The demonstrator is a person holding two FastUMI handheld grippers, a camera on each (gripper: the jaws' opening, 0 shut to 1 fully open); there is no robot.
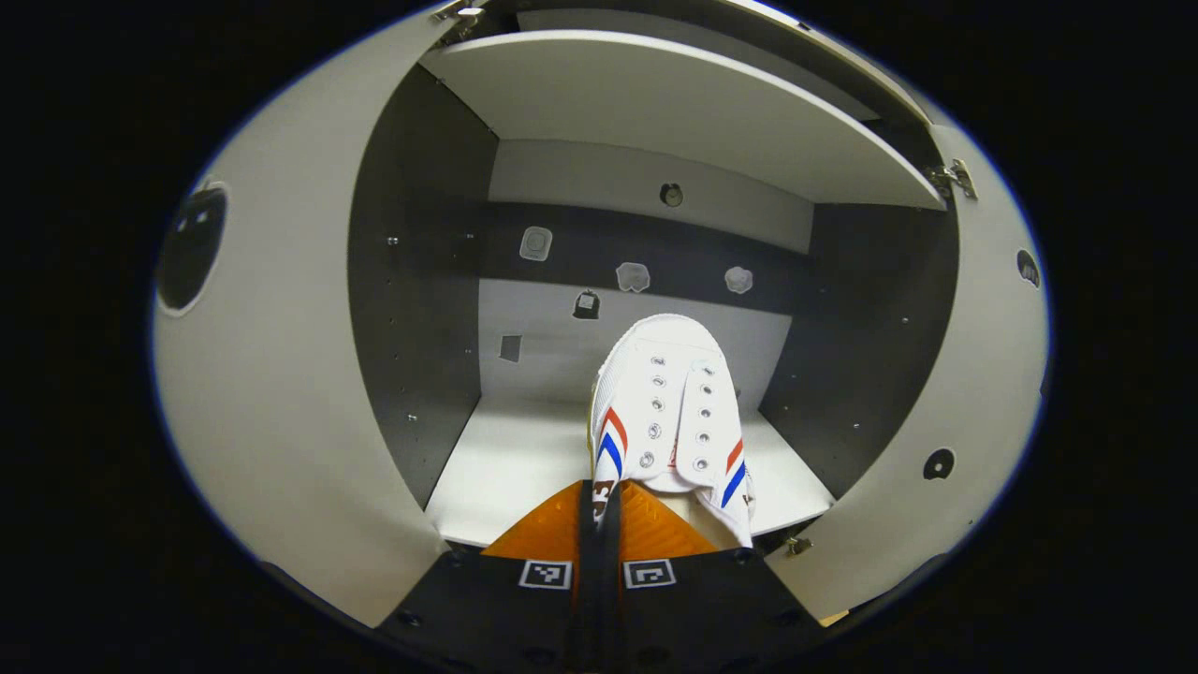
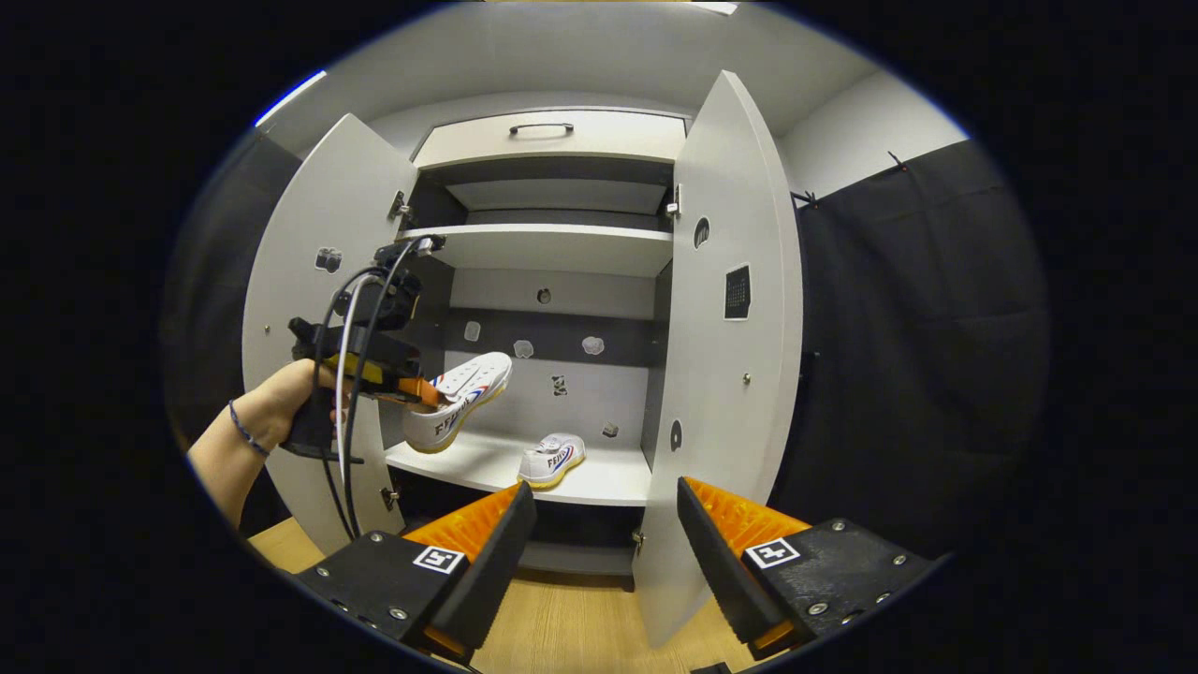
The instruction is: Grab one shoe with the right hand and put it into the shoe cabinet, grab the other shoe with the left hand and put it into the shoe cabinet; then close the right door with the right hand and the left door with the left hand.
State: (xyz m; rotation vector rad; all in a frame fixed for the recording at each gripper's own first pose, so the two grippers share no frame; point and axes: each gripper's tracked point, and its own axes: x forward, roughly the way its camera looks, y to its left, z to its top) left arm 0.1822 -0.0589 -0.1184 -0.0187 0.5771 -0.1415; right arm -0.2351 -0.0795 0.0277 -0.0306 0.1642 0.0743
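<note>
Your left tongs (image 1: 599,524) are clamped on the heel rim of a light, soft canvas shoe (image 1: 669,412) held above the cabinet shelf (image 1: 496,468), so keep that thin pinch firm; your right tongs (image 2: 604,548) stand apart.

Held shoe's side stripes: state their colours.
Red and blue stripes on the white held shoe, clearest in the left gripper view.

Staged test booth, not a real home: black cloth (image 2: 922,309) hung as wall on the right, plain white wall (image 2: 861,126) behind it, light wood-look floor (image 2: 571,627). Single white shoe cabinet (image 2: 552,140) with grey interior, small stickers (image 1: 535,243) dotted over its back panel and doors.
</note>
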